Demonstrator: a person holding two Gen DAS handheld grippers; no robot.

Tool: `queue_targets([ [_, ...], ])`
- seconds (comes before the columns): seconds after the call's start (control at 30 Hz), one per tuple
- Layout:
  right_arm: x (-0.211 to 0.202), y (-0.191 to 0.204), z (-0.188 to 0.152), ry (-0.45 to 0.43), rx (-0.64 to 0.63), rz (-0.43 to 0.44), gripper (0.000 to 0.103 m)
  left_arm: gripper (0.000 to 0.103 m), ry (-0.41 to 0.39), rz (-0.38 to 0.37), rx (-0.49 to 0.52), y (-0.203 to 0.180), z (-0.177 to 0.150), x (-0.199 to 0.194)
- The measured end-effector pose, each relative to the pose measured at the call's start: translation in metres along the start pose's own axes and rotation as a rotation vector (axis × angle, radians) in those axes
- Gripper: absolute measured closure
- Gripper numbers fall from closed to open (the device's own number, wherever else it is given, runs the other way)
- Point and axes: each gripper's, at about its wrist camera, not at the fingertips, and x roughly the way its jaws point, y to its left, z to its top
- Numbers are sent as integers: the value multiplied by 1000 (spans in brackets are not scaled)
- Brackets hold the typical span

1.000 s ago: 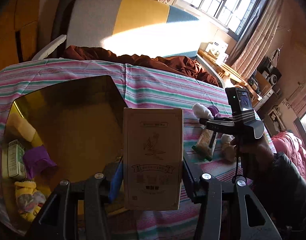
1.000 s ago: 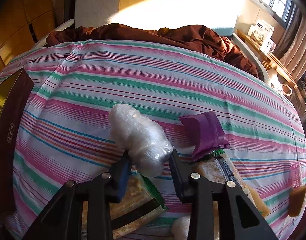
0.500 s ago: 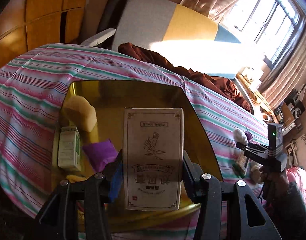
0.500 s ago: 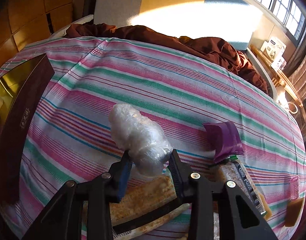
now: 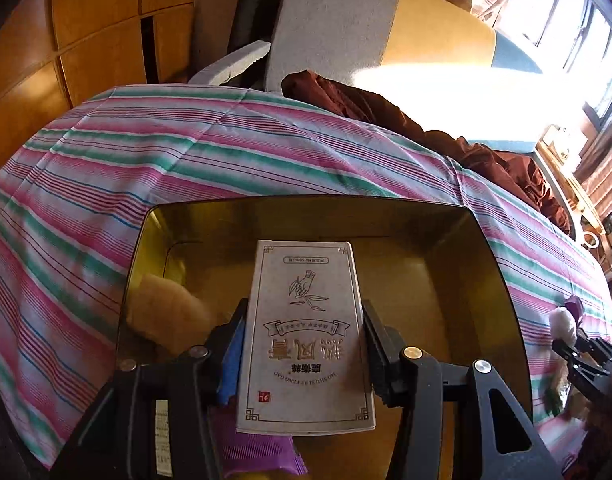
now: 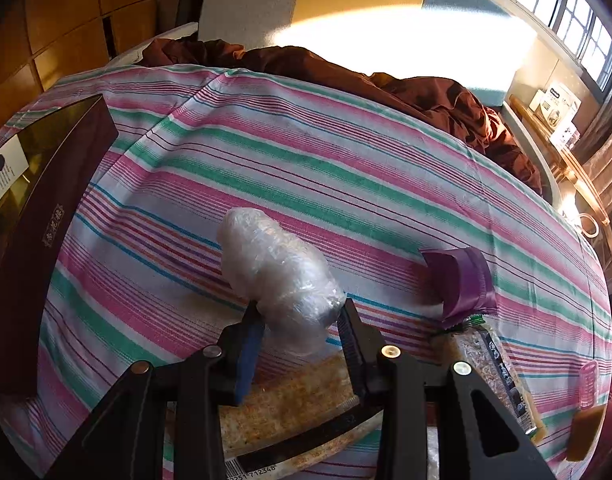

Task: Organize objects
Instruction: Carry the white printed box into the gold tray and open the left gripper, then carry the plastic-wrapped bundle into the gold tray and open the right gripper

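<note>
Your left tool (image 5: pixel 303 344) pinched card box (image 5: pixel 303 332) over gold tray (image 5: pixel 486 240), right half bare | right tool (image 6: pixel 297 328) pinched wrapped bundle (image 6: pixel 273 272) | box tilted flatter than before

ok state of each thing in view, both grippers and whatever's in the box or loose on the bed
left gripper: shut on the tan carton
tan carton: held upright over the gold box, print upside down
gold box: open, holding a yellowish packet
right gripper: shut on the plastic-wrapped bundle
plastic-wrapped bundle: held above the striped sheet
purple pouch: loose on the sheet
snack packet: lying flat on the sheet, sealed
</note>
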Motion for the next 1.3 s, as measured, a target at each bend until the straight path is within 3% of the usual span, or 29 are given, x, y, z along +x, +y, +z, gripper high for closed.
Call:
queue_targets([
  [0.27, 2, 1, 1, 2, -3, 0, 66, 51, 11, 59, 0, 2, 14, 25],
  [0.37, 2, 2, 0, 6, -9, -2, 66, 36, -8, 80, 29, 2, 13, 27],
  [0.53, 3, 3, -1, 10, -12, 0, 66, 25, -26, 75, 44, -3, 4, 14],
  [0.67, 4, 3, -2, 19, -16, -2, 66, 22, -67, 103, 80, -8, -11, -10],
  [0.73, 5, 4, -2, 18, -17, -3, 66, 7, -99, 102, 90, -10, -20, -25],
  [0.8, 5, 4, -3, 19, -17, -3, 66, 0, -139, 110, 103, -13, -29, -41],
  [0.97, 5, 3, -4, 19, -13, -5, 66, 0, -215, 132, 112, -17, -53, -76],
  [1.3, 0, 6, -5, 22, -13, 3, 66, 0, -233, 116, 93, -20, -89, -100],
])
